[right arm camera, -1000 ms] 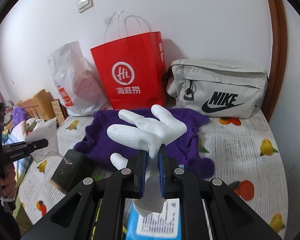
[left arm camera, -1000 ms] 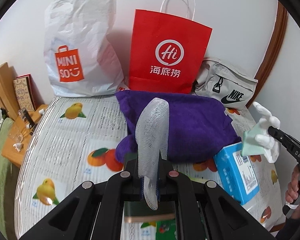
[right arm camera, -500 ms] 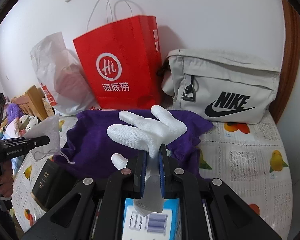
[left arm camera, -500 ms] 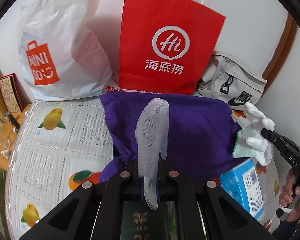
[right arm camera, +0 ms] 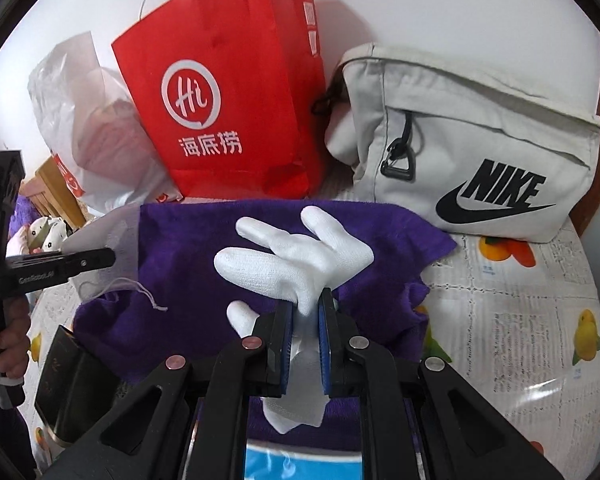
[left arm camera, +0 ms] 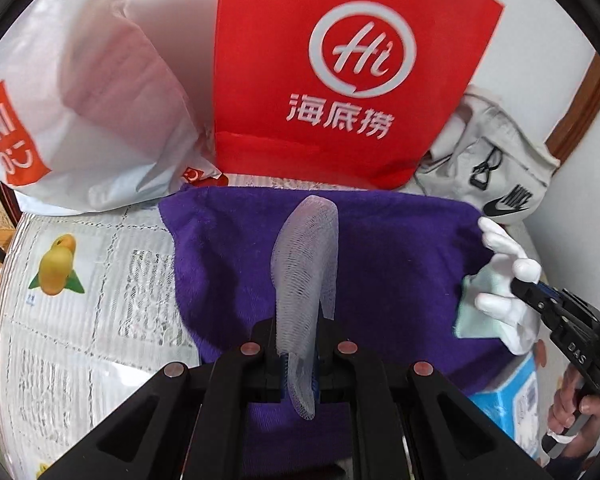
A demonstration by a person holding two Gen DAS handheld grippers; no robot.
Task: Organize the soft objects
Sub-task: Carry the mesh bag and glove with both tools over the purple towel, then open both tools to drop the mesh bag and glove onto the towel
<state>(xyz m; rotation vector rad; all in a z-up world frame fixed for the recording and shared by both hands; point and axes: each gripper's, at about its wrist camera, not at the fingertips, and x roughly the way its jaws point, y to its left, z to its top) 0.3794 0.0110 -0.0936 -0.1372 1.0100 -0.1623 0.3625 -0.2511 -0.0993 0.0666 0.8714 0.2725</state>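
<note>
A white wall [left arm camera: 540,32] is backing a table under a fruit-printed cloth [left arm camera: 84,280] in the left wrist view. Against the wall a white plastic shopping bag [left arm camera: 80,100] is slumping on the left, a red paper bag [left arm camera: 340,80] is standing in the middle, and a pale grey Nike bag [left arm camera: 496,168] is leaning on the right. A purple towel [left arm camera: 400,264] is lying spread in front of them. The left gripper [left arm camera: 300,364] is pinching a white mesh pouch [left arm camera: 306,272], which is standing up over the towel. At the right edge the right gripper [left arm camera: 540,296] is holding a white glove [left arm camera: 508,268] above a blue box [left arm camera: 508,404].

In the right wrist view the same wall [right arm camera: 420,0] is showing behind the red paper bag [right arm camera: 228,104] and the Nike bag [right arm camera: 480,152]. The right gripper [right arm camera: 305,340] is pressing its pads together on the white glove [right arm camera: 292,260], whose fingers are splaying over the purple towel [right arm camera: 188,264]. On the left, the left gripper [right arm camera: 108,258] is clamping the mesh pouch [right arm camera: 112,240] above the towel's left edge, near a dark box [right arm camera: 72,380].
</note>
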